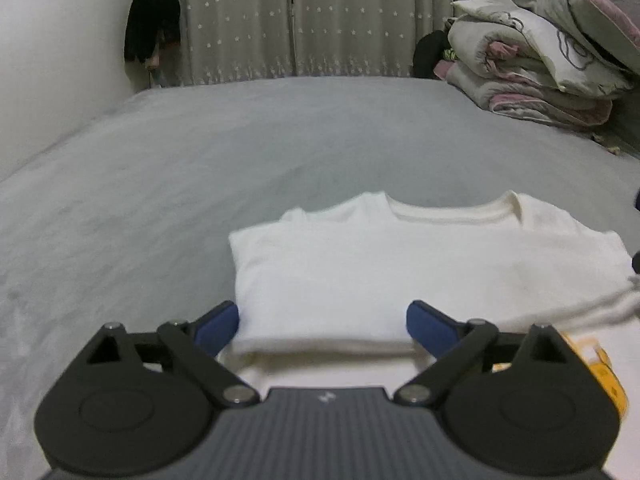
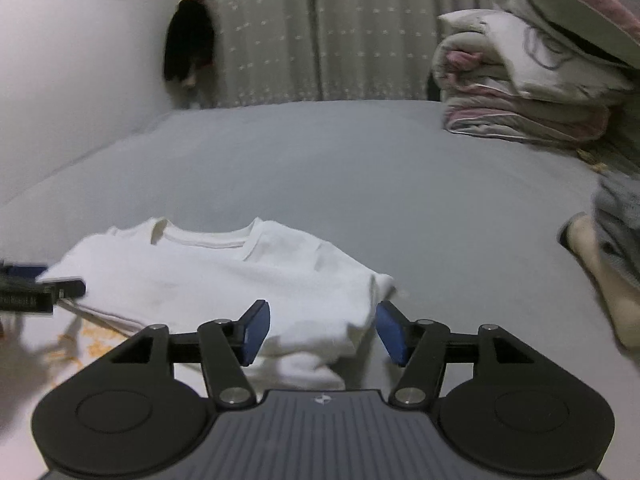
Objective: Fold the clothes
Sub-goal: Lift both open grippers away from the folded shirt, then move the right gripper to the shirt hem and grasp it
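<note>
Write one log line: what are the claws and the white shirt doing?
left claw: open, at shirt's near fold | right claw: open, at shirt's right corner | white shirt: folded on grey bed

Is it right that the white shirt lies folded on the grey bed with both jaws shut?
Not quite. The shirt does lie folded on the bed, but both jaws are open: the left wrist view shows the left gripper open, the right wrist view the right gripper.

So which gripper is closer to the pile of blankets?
Right. The right gripper sits at the white T-shirt's edge nearer the folded blankets; the left gripper is at the far edge.
</note>
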A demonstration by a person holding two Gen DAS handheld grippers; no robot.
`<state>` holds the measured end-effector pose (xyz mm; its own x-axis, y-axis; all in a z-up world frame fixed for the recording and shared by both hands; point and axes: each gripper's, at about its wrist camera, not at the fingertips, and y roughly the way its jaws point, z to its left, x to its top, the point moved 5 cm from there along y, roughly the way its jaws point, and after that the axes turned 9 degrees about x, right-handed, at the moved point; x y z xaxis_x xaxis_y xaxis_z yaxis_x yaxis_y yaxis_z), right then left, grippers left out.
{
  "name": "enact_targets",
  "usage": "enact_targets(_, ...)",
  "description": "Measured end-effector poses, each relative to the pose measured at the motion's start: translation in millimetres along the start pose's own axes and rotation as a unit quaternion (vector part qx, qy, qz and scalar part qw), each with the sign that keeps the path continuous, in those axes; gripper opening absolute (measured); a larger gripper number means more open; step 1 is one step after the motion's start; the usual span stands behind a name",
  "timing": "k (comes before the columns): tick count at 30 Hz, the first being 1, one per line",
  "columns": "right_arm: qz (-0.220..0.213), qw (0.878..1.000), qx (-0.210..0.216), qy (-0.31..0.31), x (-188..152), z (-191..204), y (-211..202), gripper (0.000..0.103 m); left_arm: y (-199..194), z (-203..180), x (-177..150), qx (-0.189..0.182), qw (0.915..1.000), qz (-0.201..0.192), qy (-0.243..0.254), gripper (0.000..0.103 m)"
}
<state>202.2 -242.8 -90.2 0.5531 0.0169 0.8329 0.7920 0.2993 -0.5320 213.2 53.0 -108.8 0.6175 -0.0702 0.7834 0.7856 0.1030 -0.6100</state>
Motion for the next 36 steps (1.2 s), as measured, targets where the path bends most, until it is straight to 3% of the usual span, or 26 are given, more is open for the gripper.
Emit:
enact_targets(6, 0.008, 1.0, -0.018, 0.017, -10.5, 13.1, -44.3, 0.07, -34.5, 19.5, -16.9, 0.0, 0.9995, 0.026, -0.019, 0.099)
enact_targets(11, 0.027, 0.999, -0.033, 0.033, -25.8, 17.7, -75.6, 0.071, -64.2, 37.3, -35.3, 0.002, 0.9983, 0.055, -0.018, 0.1)
enact_targets(18, 0.067, 0.996, -0.033, 0.041, -43.7, 29.6, -114.7, 0.071, -109.3, 59.9, -67.1, 0.0, 0.9967, 0.081, 0.001, 0.1)
enact_targets(28, 0.135, 0.988, -0.05, 0.047, -76.0, 46.2, -151.5, 0.071, -147.2, 89.4, -99.1, -0.001, 0.9934, 0.115, -0.01, 0.1)
enact_targets(30, 0.15, 0.986, -0.051, 0.054, -84.3, 47.2, -157.2, 0.071, -149.7, 94.9, -107.3, -0.013, 0.9915, 0.129, -0.017, 0.098)
enact_targets(33, 0.168, 0.981, -0.038, 0.088, -104.0, 45.4, -167.9, 0.071, -152.5, 103.5, -123.0, -0.049, 0.9845, 0.165, -0.034, 0.087)
enact_targets(36, 0.211, 0.966, -0.032, 0.145, -126.8, 40.4, -174.8, 0.071, -157.7, 116.6, -134.1, -0.089, 0.9767, 0.186, -0.06, 0.08)
